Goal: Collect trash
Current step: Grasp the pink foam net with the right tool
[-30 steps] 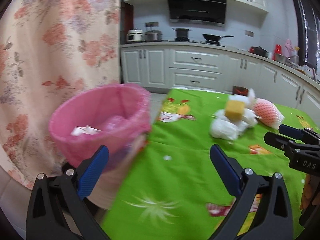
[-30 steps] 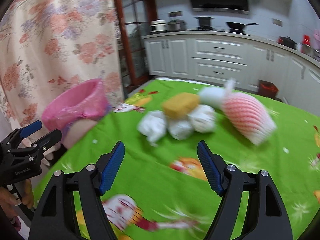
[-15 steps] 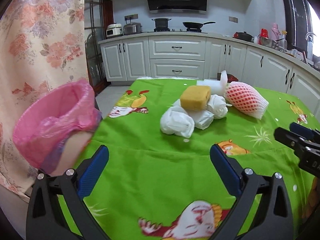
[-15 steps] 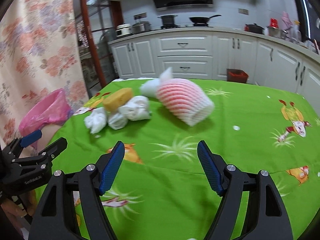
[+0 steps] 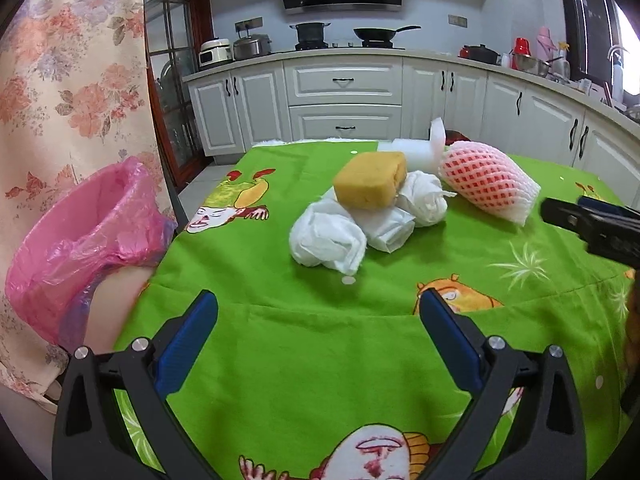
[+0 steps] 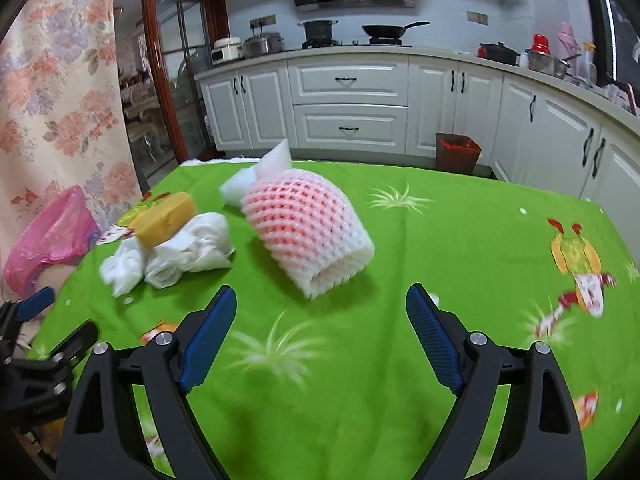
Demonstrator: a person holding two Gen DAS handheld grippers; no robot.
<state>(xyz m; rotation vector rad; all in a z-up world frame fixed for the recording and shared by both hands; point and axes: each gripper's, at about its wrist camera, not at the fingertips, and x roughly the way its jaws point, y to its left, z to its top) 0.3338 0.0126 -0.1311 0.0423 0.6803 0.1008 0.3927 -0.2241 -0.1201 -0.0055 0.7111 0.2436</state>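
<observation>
Trash sat in a loose cluster on the green cartoon-print tablecloth (image 5: 320, 360), toward its far left part. Largest piece: a pink-and-white foam fruit net (image 6: 308, 232), lying on its side, open end facing the cameras, with a strip of white foam sheet (image 6: 264, 168) touching its far end. Next: three crumpled white tissue wads (image 5: 332, 238) packed against each other, just left of the net. A yellow sponge block (image 5: 370, 180) rested on top of the wads, tilted slightly. A few small white crumbs lay on the cloth near the wads. Beside the table's left edge stood a bin lined with a pink plastic bag (image 5: 76, 248), rim at about cloth level; its contents could not be made out from either view. A small brown bin with a red liner (image 6: 457, 152) stood on the floor by the far cabinets. Left gripper (image 5: 318, 312) pointed down at the cloth short of the tissue wads, jaws wide apart with nothing between them. Right gripper (image 6: 320, 306) pointed down toward the foam net, jaws opening, with nothing between them.
</observation>
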